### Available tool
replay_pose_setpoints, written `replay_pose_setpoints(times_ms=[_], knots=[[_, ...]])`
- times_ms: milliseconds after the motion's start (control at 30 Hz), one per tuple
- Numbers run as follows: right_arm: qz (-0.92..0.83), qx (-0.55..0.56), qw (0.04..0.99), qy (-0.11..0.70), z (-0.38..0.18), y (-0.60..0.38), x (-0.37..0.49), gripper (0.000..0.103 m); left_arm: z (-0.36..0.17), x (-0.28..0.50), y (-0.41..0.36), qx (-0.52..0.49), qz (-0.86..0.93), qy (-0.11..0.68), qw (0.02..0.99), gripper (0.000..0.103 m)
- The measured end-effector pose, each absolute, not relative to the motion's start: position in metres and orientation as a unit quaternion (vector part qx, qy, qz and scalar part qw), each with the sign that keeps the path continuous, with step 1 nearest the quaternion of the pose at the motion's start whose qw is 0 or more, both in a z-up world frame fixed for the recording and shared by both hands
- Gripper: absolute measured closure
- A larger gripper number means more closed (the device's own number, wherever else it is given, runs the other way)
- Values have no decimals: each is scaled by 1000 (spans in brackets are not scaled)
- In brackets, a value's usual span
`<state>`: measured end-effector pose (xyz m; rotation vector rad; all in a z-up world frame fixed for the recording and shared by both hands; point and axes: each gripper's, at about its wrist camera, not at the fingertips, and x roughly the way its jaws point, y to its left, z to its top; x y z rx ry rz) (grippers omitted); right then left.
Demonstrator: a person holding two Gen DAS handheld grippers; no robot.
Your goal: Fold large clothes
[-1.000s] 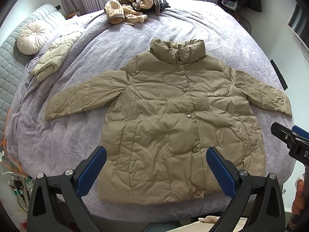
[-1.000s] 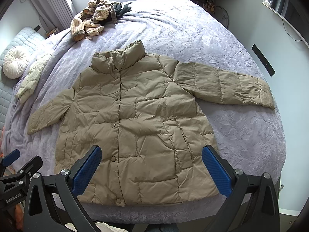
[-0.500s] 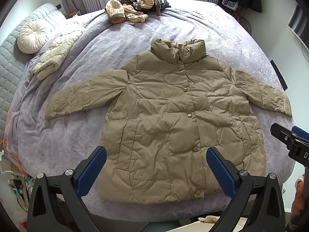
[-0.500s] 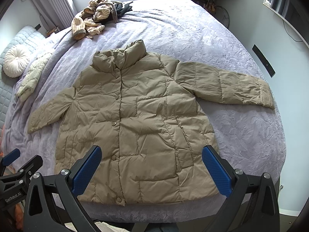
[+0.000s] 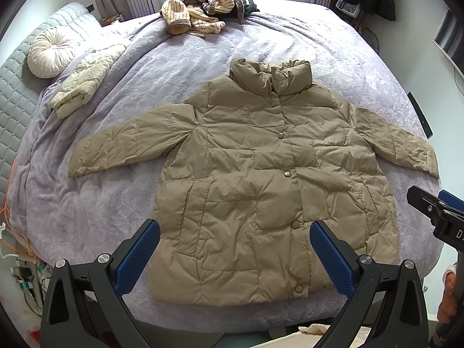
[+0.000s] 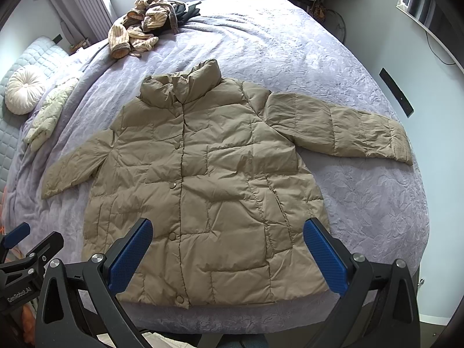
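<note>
A tan puffer jacket point(image 5: 255, 179) lies flat and buttoned on the lilac bedspread point(image 5: 95, 208), collar away from me, both sleeves spread out. It also shows in the right wrist view point(image 6: 203, 179). My left gripper point(image 5: 232, 249) is open and empty, held above the jacket's hem near the bed's front edge. My right gripper point(image 6: 229, 249) is open and empty too, above the hem a little further right. Each gripper shows at the edge of the other's view.
A heap of striped clothes point(image 5: 197, 14) lies at the far side of the bed. A cream quilted garment point(image 5: 84, 87) and a round white cushion point(image 5: 49, 52) lie at the left, by the grey headboard. Cables point(image 5: 11, 232) hang at the bed's left edge.
Both views have shifted very slightly; the jacket and both open grippers stay as they were.
</note>
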<state>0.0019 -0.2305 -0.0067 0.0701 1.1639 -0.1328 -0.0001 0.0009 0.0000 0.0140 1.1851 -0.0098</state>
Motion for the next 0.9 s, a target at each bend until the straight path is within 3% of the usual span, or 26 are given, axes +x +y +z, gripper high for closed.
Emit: replay_pose_setpoints(times_ms=[900], knots=[[-61, 33, 832, 550, -8, -227, 3, 0, -5, 1, 29, 5, -5, 554, 833, 0]])
